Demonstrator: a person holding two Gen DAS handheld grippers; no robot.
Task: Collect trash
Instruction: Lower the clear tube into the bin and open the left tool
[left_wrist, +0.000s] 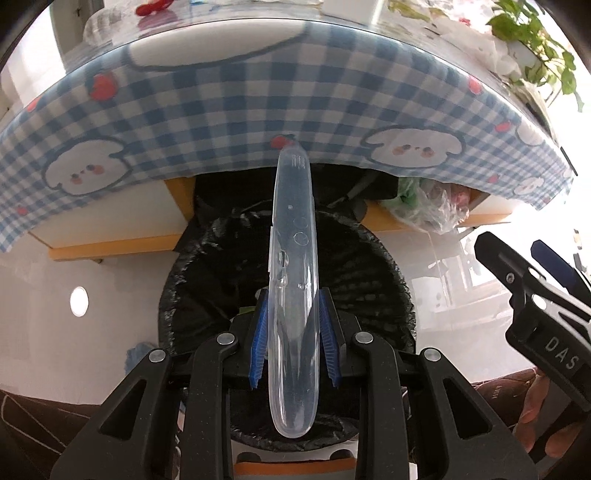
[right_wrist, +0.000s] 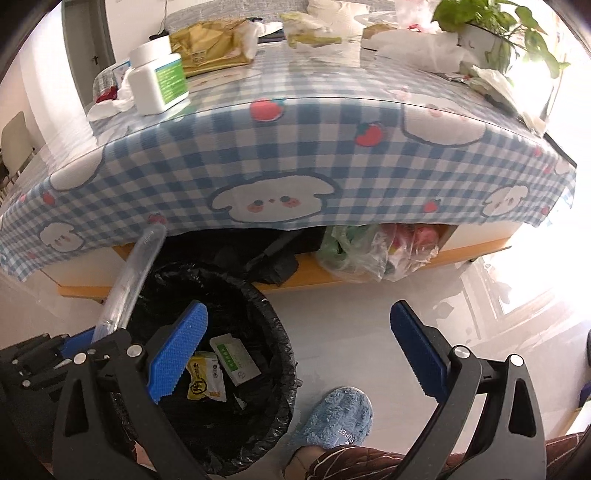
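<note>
A clear plastic case (left_wrist: 293, 280) is pinched between the left gripper (left_wrist: 294, 334) pads, projecting forward beyond them above the black-lined bin (left_wrist: 384, 280). The right gripper (right_wrist: 295, 354) jaws are spread wide, nothing held between them.

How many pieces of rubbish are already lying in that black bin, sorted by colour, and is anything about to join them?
Yellow packets in the bin: 1
White-and-green boxes in the bin: 1
Clear plastic cases held over it by the left gripper: 1
Total: 3
</note>
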